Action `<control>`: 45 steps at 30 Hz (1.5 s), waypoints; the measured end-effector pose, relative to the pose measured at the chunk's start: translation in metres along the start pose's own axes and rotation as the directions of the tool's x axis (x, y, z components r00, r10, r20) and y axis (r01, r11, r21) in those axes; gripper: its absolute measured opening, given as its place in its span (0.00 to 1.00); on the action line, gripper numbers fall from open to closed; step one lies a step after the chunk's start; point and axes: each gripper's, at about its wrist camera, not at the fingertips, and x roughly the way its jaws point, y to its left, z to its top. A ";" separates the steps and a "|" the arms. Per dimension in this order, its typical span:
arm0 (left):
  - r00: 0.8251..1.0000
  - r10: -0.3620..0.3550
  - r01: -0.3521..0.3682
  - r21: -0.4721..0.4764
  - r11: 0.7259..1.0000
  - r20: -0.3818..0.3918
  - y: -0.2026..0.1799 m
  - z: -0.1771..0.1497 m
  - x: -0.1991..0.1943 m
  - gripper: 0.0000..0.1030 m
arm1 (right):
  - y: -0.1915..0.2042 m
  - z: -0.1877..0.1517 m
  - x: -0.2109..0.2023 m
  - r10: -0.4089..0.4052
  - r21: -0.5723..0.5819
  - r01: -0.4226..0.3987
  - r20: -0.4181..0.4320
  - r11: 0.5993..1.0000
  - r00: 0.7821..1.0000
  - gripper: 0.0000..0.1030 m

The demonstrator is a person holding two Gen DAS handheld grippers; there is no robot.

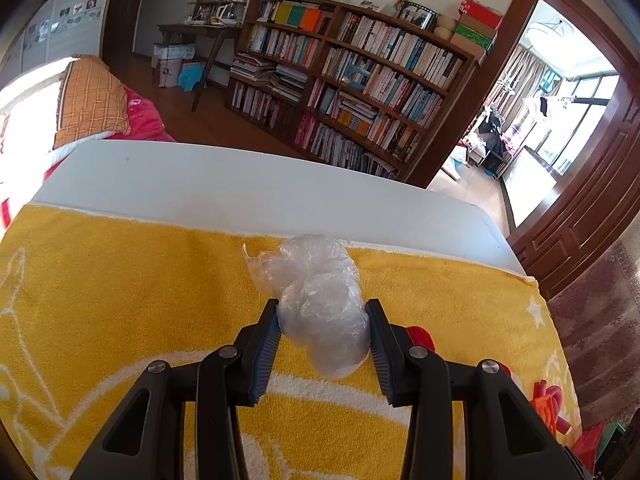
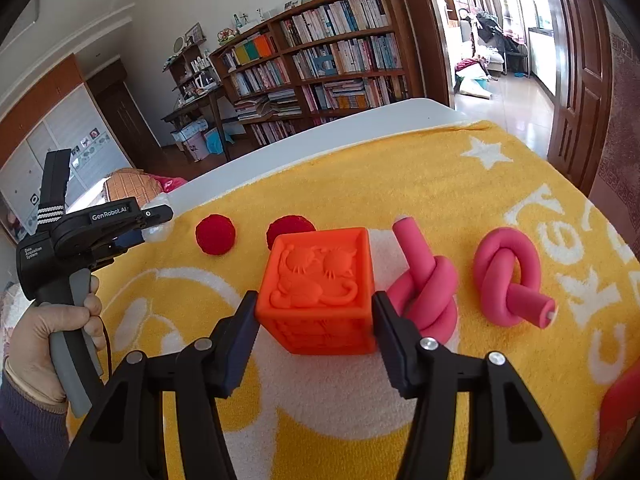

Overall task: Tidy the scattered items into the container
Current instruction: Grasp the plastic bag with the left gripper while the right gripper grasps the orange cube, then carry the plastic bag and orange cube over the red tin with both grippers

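We see a white desk (image 1: 240,184) with a yellow towel (image 1: 120,280) spread over most of it, leaving a bare white strip along the far edge. In the right wrist view an orange rubber cube (image 2: 318,288) with a raised cat pattern on its top face sits on the towel toward the near edge. The right gripper (image 2: 316,312) is closed around it, one pad against each side face. Just right of the cube lie two pink foam knots, the nearer one (image 2: 428,292) almost touching the cube and the other (image 2: 512,280) closer to the right edge of the desk. Behind the cube sit two red pompoms, one (image 2: 215,234) clear of it to the left and one (image 2: 290,228) partly hidden by its far top edge.

In the left wrist view our left gripper (image 1: 323,320) is clamped on a crumpled clear plastic bundle (image 1: 320,308), both pads pressing its sides, over the towel not far from the far edge. In the right wrist view a hand (image 2: 52,332) holds that gripper's grey handle at the left side of the desk.
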 end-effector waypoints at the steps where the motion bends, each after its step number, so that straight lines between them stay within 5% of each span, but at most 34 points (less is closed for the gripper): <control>1: 1.000 -0.009 0.010 -0.001 1.000 0.007 0.000 -0.003 -0.008 0.43 | -0.002 0.000 -0.001 0.011 0.017 -0.011 -0.002 1.000 1.000 0.58; 11: 0.996 -0.086 0.084 0.071 0.994 0.024 -0.025 -0.045 -0.072 0.42 | -0.003 0.004 -0.025 0.064 0.088 -0.067 0.036 0.994 0.997 0.58; 24: 0.978 -0.207 0.202 0.208 0.957 0.001 -0.099 -0.091 -0.130 0.43 | -0.024 -0.018 -0.138 0.105 0.133 -0.127 0.159 0.983 0.982 0.58; 33: 0.932 -0.354 0.360 0.300 0.883 -0.077 -0.185 -0.139 -0.147 0.43 | -0.095 -0.035 -0.247 -0.042 0.157 -0.002 0.276 0.988 0.960 0.58; 45: 0.855 -0.467 0.518 0.392 0.760 -0.225 -0.283 -0.205 -0.163 0.43 | -0.184 -0.068 -0.301 -0.232 0.291 0.153 0.261 0.944 0.937 0.58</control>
